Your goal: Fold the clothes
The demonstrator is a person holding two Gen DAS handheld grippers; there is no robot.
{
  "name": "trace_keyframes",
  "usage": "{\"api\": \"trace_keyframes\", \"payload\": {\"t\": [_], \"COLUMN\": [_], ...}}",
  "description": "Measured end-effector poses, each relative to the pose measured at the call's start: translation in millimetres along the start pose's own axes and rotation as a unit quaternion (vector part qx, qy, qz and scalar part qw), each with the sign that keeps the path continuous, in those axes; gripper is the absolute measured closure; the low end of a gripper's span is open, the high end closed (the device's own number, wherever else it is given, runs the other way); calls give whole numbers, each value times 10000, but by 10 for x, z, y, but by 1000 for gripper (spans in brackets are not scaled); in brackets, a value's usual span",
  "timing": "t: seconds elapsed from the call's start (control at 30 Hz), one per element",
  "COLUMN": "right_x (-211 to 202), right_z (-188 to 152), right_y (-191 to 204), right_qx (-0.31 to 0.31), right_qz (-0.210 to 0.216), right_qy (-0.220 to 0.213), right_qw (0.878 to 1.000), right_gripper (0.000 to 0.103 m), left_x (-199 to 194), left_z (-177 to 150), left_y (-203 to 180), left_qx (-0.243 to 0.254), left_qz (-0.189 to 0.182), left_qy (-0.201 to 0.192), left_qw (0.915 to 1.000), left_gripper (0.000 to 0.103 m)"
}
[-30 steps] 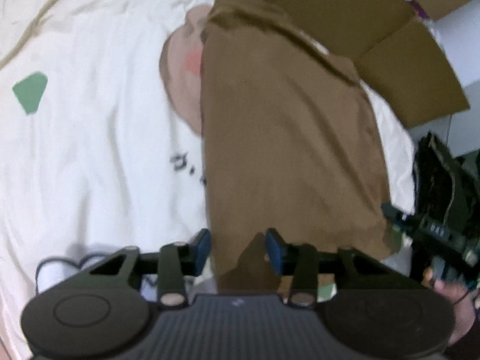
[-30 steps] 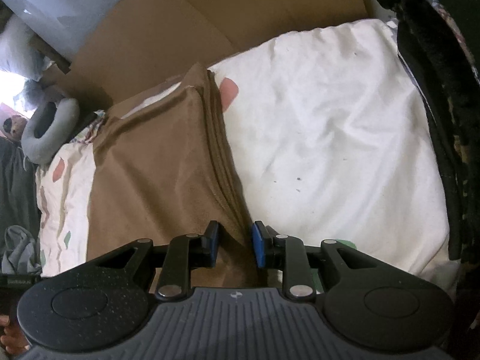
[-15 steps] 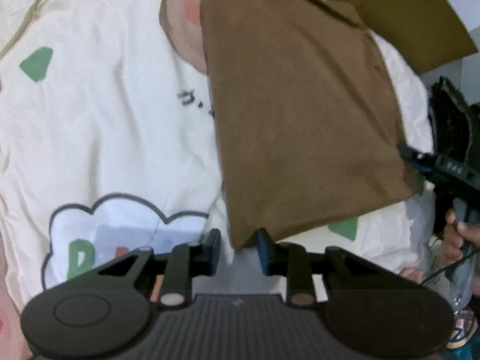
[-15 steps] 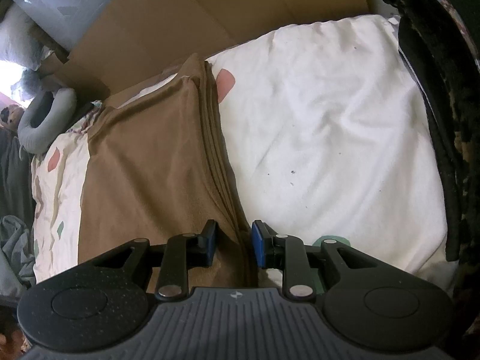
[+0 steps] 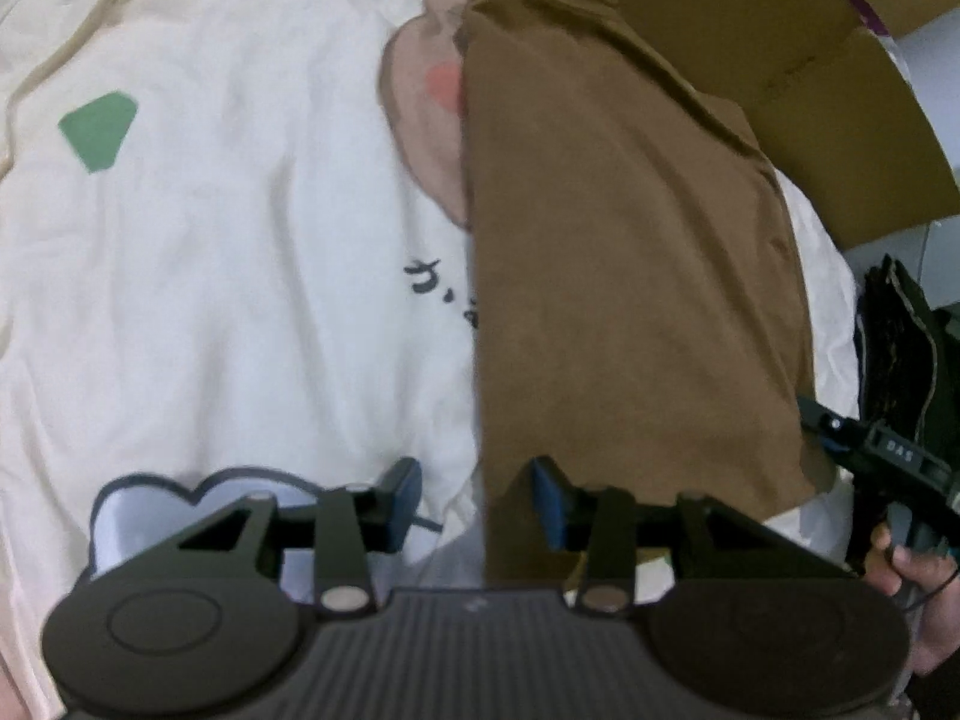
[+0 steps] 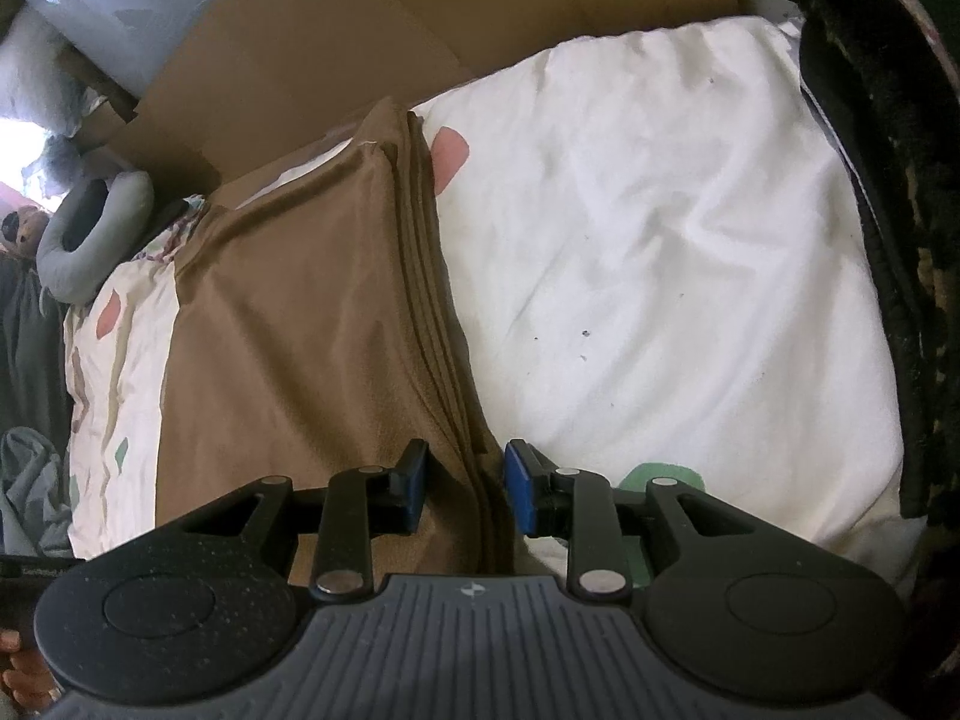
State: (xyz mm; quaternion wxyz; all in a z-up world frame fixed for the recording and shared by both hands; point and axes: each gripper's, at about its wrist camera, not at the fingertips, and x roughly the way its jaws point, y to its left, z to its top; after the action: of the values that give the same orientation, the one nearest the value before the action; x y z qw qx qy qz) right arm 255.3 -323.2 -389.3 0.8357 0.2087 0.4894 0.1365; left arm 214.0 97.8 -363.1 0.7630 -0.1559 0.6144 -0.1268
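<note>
Widened just now, left gripper point(image 5: 477, 495) jaws, open across near left corner of brown garment point(image 5: 630, 276), pads not pressing; corner back between them after sitting above half a second ago. Right gripper point(image 6: 465, 483) jaws parted astride garment's folded edge, grip unclear. Beyond, garment flat on cream sheet point(image 5: 240, 240), centre to upper frame; cardboard point(image 6: 372, 42) at top

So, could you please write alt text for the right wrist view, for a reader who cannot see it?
A folded brown garment lies on a white sheet, and the right gripper straddles its layered right edge with jaws apart, pads off the cloth. Cardboard stands behind the bed, and dark clothing lies along the right side.
</note>
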Motion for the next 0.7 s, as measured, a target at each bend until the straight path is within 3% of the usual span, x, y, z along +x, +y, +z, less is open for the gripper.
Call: {"api": "trace_keyframes", "payload": {"t": [0.1, 0.23, 0.33, 0.7], "right_x": [-21, -61, -62, 49], "right_z": [-5, -20, -4, 54], "right_y": [62, 92, 67, -199], "right_qx": [-158, -254, -172, 585], "right_qz": [-39, -113, -152, 345], "right_qy": [-51, -76, -6, 87], "right_qw": [9999, 9996, 9997, 9977], "right_gripper": [80, 79, 68, 66], "left_x": [-7, -11, -6, 85], "left_z": [18, 21, 32, 3], "left_y": [16, 42, 51, 101], "left_qx": [-24, -73, -43, -414], "left_qz": [-60, -263, -291, -570], "left_qy": [48, 100, 117, 308], "left_qw": [10000, 9996, 9995, 9970], "left_gripper": [69, 87, 87, 81]}}
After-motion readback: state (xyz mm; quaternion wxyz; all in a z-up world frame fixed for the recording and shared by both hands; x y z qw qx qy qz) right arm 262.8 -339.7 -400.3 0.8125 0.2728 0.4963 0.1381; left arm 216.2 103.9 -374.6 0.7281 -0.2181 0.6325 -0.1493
